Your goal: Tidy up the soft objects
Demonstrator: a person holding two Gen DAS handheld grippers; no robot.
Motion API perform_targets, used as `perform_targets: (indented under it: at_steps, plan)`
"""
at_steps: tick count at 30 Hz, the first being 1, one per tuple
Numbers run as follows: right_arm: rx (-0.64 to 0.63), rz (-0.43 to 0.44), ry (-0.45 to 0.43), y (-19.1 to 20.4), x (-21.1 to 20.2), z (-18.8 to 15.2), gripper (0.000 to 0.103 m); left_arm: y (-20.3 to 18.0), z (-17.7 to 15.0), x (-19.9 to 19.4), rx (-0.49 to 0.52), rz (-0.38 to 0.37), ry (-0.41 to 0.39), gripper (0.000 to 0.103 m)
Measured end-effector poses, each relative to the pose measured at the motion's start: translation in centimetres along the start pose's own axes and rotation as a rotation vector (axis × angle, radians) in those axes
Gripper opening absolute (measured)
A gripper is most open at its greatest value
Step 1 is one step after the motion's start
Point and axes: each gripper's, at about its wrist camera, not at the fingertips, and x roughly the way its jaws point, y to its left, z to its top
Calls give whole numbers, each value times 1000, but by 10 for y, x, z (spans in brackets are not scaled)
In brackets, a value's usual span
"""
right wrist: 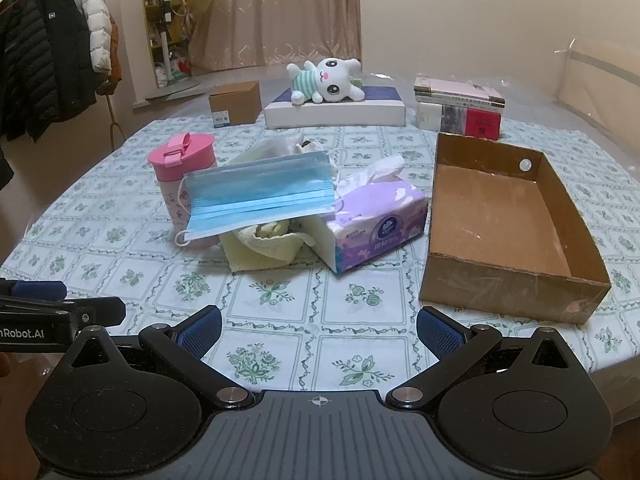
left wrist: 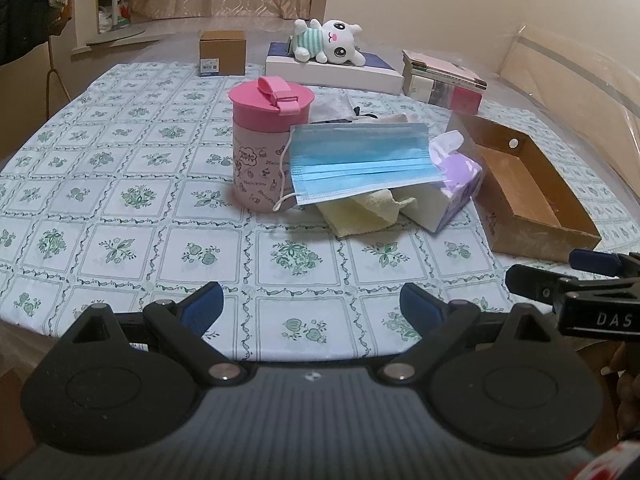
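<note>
— Hovering over the near edge of the counter, both tongs gape wide and hold nothing: left tongs, right tongs.

— And the soft things?

— Mid-counter: blue mask draped over a yellow cloth, between the pink cup and tissue pack. The cardboard box sits just right.

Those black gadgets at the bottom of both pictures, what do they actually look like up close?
Both match. The left gripper and right gripper each have a matte black ribbed body, two round black discs, silver pivot pins and angular black link arms. The fingers end in textured blue pads. White lettering marks the sides: "DAS" on the right one, "nRobot.AI" on the left. No cables or sleeves show.
</note>
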Motion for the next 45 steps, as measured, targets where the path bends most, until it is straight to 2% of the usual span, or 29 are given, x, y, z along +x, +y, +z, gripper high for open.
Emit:
perform_targets:
  at_steps: [29, 37, 45]
  plan:
    - [-37, 33, 16, 0, 20, 3, 103, 12, 2, 21, -1, 15, 21, 94]
    - [-193, 57, -3, 2, 43, 14, 102, 19, 15, 44, 35, 15, 23, 93]
    - [-507, 78, -50, 18, 72, 33, 102, 30, 27, 71, 90, 44, 29, 93]
